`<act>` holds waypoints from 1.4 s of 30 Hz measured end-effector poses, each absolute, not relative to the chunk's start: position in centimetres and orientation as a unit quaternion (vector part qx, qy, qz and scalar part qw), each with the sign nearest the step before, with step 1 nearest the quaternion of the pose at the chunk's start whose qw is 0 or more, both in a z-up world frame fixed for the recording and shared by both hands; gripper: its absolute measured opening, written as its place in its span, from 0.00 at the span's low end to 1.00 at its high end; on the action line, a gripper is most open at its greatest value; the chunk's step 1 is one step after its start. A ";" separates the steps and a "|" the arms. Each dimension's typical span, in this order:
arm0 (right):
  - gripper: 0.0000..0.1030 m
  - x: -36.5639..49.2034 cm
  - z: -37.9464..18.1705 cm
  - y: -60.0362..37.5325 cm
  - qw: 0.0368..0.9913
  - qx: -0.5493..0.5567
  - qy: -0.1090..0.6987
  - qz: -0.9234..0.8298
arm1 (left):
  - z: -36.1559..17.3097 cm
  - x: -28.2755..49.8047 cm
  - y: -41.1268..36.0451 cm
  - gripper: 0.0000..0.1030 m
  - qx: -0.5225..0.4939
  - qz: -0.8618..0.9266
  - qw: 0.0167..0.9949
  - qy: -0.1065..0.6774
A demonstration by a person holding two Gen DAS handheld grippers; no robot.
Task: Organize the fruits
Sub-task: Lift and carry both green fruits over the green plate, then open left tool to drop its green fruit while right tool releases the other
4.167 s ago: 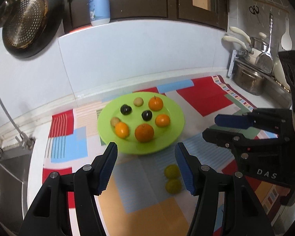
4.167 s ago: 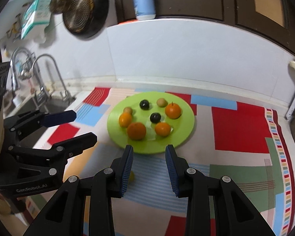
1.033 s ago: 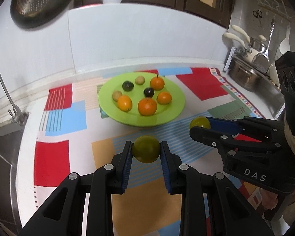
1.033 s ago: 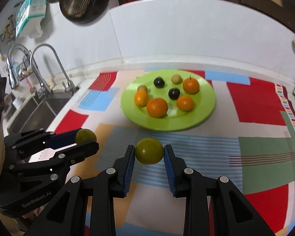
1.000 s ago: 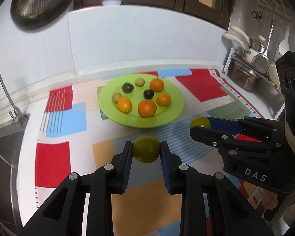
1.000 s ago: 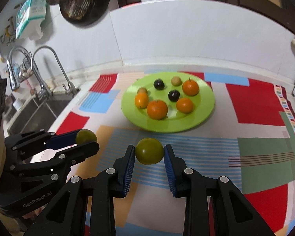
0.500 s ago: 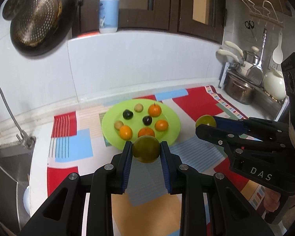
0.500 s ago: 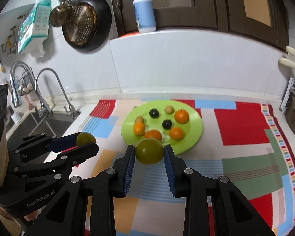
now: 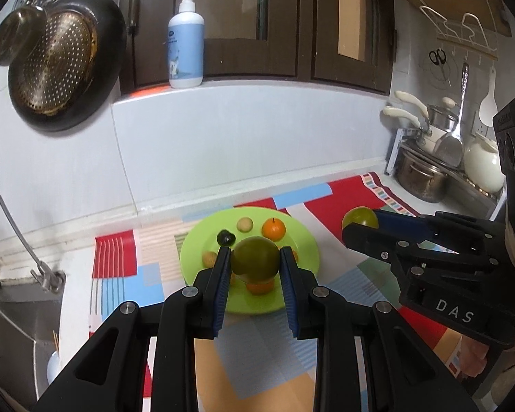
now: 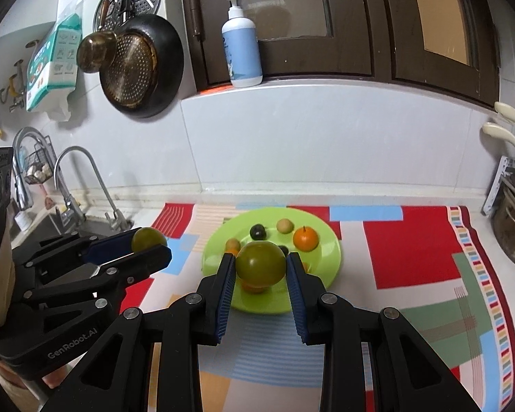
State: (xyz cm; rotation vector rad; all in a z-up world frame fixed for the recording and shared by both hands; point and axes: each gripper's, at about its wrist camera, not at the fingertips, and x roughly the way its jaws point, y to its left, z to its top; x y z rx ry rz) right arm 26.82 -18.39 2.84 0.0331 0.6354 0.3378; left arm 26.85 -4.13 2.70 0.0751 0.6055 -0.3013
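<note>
Both fruits higher above patchwork mat (image 9: 267,346)

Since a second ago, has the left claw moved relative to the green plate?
Yes. The left claw, shut on a green fruit, has risen: the green plate now sits smaller, behind the fruit.

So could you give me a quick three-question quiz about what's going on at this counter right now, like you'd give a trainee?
1. True or false: each hand-held gripper, left and right, is shut on a green fruit.
2. The green plate lies on: A) a patterned mat, B) the sink, C) a pot.
3. What bottle stands on the ledge above the counter?

Key: 1 true, the right one grips its own green fruit. 2 A, the patterned mat. 3 A pump bottle.
</note>
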 end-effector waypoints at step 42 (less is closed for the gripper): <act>0.30 40.6 -5.4 -18.4 0.902 0.023 0.396 0.171 | -5.3 40.9 -4.9 0.28 0.039 -0.147 0.911 0.385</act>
